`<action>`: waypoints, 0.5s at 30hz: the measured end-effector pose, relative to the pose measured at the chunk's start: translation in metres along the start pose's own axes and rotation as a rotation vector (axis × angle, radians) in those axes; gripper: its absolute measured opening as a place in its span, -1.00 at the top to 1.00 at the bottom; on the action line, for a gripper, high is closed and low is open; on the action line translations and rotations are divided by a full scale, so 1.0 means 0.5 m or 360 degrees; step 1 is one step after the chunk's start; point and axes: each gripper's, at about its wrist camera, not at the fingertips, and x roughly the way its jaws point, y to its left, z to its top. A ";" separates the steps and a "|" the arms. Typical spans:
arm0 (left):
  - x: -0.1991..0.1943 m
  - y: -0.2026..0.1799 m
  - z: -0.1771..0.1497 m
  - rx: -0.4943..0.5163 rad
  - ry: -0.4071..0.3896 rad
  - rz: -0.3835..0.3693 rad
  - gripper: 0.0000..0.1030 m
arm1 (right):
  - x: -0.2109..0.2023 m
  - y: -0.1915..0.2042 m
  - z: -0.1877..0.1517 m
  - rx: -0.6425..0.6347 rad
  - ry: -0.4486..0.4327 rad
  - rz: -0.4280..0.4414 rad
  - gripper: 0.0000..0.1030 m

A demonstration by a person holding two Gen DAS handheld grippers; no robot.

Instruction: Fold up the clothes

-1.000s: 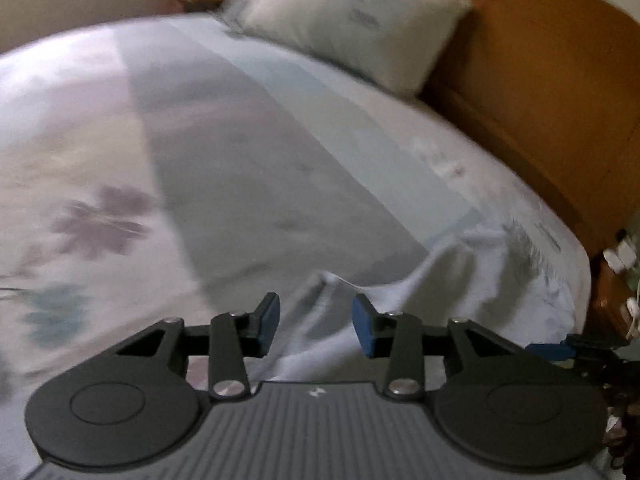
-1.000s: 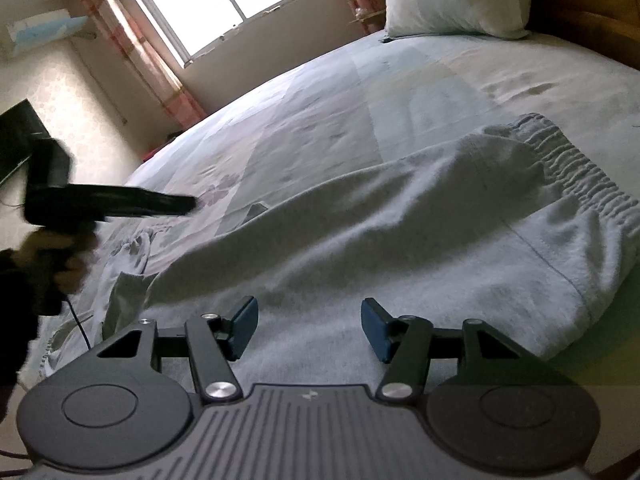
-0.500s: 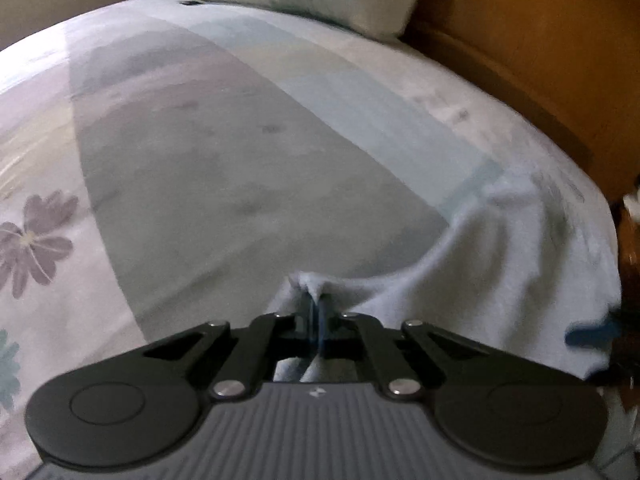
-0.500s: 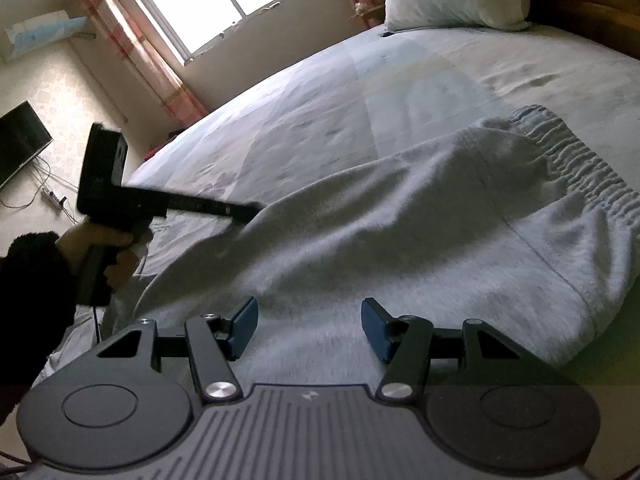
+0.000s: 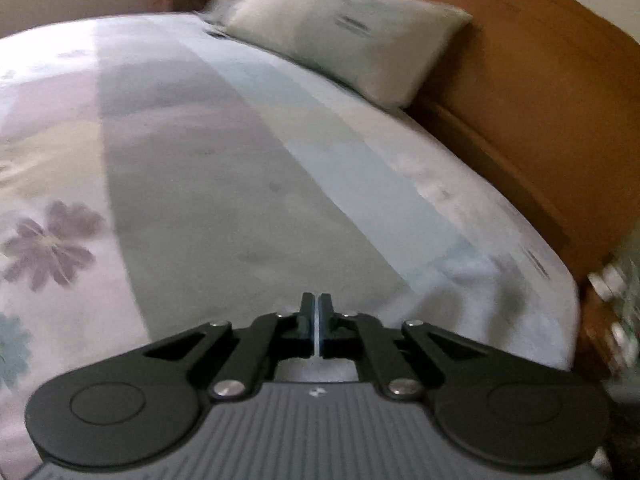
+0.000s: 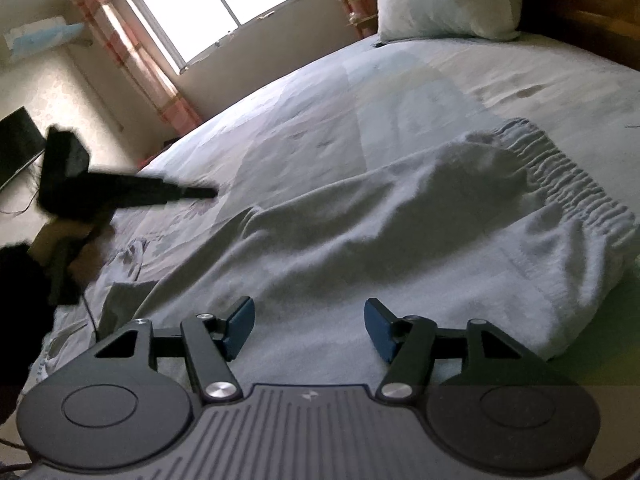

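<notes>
A grey garment (image 6: 400, 240) with a ribbed elastic waistband (image 6: 576, 184) lies spread on the bed. My right gripper (image 6: 310, 328) hovers open over its near edge, nothing between the blue pads. My left gripper (image 5: 317, 312) is shut, with a thin pale strip of the cloth pinched between the pads and pale cloth showing just under the fingers. In the right wrist view the left gripper (image 6: 212, 192) is blurred, held by a hand (image 6: 86, 258) above the garment's far left edge. More of the garment (image 5: 492, 280) shows blurred to the right in the left wrist view.
The bed wears a striped, flowered sheet (image 5: 200, 160). A pillow (image 5: 340, 36) leans on the wooden headboard (image 5: 540, 80) at the far end. A window (image 6: 216, 4) with curtains and a dark screen (image 6: 16, 148) lie beyond the bed's left side.
The left gripper closed on a fold of the garment, then rose and drew back, so the bunched fold no longer shows ahead of its tips. The right gripper stayed open and nearly still.
</notes>
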 end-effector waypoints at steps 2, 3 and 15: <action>0.021 -0.021 -0.030 0.0045 0.0106 -0.0029 0.87 | -0.008 -0.004 0.009 -0.0016 -0.0032 -0.0037 -0.36; 0.036 -0.031 -0.044 0.0078 0.0149 -0.0020 0.84 | -0.013 -0.005 0.016 -0.0037 -0.0054 -0.0073 -0.39; 0.067 -0.021 -0.049 0.0034 0.0051 0.0150 0.86 | -0.062 -0.079 0.000 -0.0295 -0.0064 -0.0540 -0.61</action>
